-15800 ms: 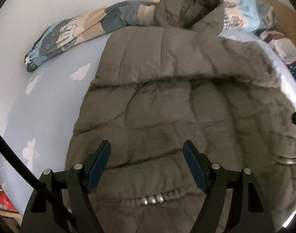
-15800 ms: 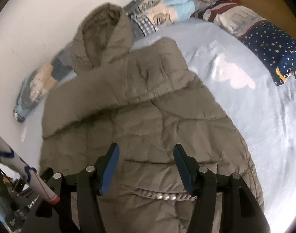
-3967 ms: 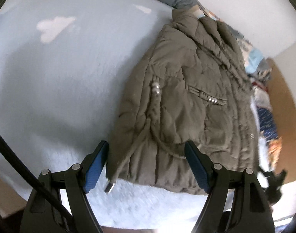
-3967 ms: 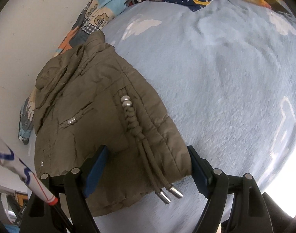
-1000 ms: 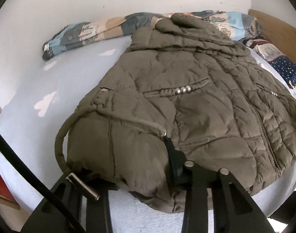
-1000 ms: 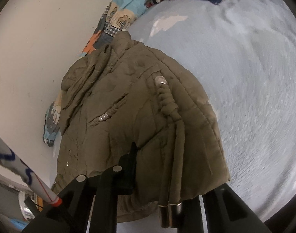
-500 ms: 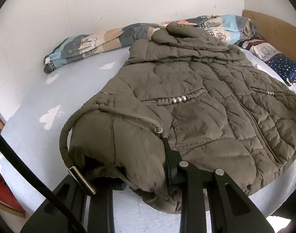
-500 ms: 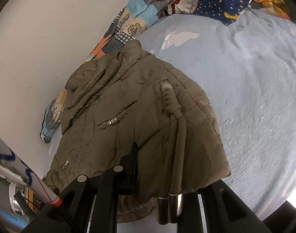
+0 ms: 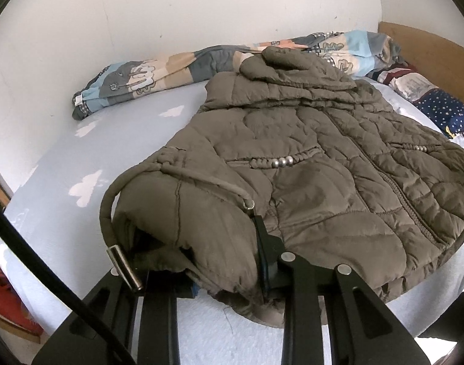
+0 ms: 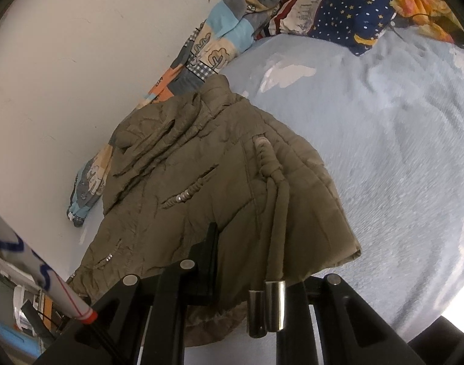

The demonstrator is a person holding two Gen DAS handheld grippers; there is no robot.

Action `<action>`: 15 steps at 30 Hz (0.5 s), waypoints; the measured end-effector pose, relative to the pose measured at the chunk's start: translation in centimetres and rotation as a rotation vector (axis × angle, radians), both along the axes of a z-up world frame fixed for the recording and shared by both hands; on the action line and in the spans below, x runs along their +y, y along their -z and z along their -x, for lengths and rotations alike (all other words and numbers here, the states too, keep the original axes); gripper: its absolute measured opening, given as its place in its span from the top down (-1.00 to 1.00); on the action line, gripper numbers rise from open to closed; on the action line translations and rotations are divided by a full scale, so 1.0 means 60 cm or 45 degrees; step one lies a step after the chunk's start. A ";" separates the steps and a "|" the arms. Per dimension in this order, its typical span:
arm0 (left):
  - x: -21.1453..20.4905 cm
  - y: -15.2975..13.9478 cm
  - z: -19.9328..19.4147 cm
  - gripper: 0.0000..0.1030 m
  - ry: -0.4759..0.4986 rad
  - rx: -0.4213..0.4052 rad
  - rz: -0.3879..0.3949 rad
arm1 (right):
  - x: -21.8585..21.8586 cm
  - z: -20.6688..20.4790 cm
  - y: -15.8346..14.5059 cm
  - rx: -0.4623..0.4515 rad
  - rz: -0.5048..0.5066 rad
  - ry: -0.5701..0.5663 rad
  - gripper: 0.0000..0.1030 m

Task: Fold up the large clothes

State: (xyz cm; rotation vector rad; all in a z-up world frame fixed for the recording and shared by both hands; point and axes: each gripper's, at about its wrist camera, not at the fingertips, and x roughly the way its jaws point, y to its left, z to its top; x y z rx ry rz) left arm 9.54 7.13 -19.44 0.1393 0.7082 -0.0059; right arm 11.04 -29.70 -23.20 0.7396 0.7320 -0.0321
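Observation:
An olive quilted hooded jacket (image 9: pixel 308 158) lies front up on the light blue bed sheet (image 9: pixel 116 146), hood toward the wall. My left gripper (image 9: pixel 223 261) is shut on the jacket's near left hem corner, lifted a little off the sheet, with a drawcord and metal tip (image 9: pixel 122 261) hanging beside it. My right gripper (image 10: pixel 256 264) is shut on the jacket's (image 10: pixel 201 176) other hem corner, raised, with two cords with metal tips (image 10: pixel 271 307) draped over it.
A patchwork quilt (image 9: pixel 159 76) is bunched along the white wall behind the jacket. Star-patterned navy bedding (image 10: pixel 353 18) and a wooden headboard (image 9: pixel 429 51) are at the right. The sheet (image 10: pixel 399 152) spreads to the right of the jacket.
Since four seconds ago both grippers have closed on the jacket's hem corners. Over the last second they have lifted the hem slightly and the view has tilted up toward the wall.

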 end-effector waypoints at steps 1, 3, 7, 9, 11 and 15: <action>0.001 -0.002 0.002 0.48 0.001 -0.003 0.002 | 0.001 0.001 -0.003 -0.006 -0.001 0.002 0.69; 0.003 -0.007 0.006 0.48 0.004 -0.010 0.002 | -0.001 0.008 -0.008 -0.025 -0.007 0.001 0.70; 0.008 -0.019 0.015 0.48 0.009 -0.031 0.009 | 0.000 0.018 -0.024 -0.068 -0.019 0.001 0.71; 0.011 -0.025 0.019 0.48 0.010 -0.037 0.017 | -0.001 0.021 -0.032 -0.083 -0.027 0.001 0.71; 0.013 -0.029 0.023 0.48 0.013 -0.037 0.026 | -0.003 0.027 -0.037 -0.097 -0.046 0.003 0.71; 0.019 -0.042 0.025 0.48 0.032 -0.043 0.034 | -0.007 0.038 -0.047 -0.123 -0.078 0.006 0.71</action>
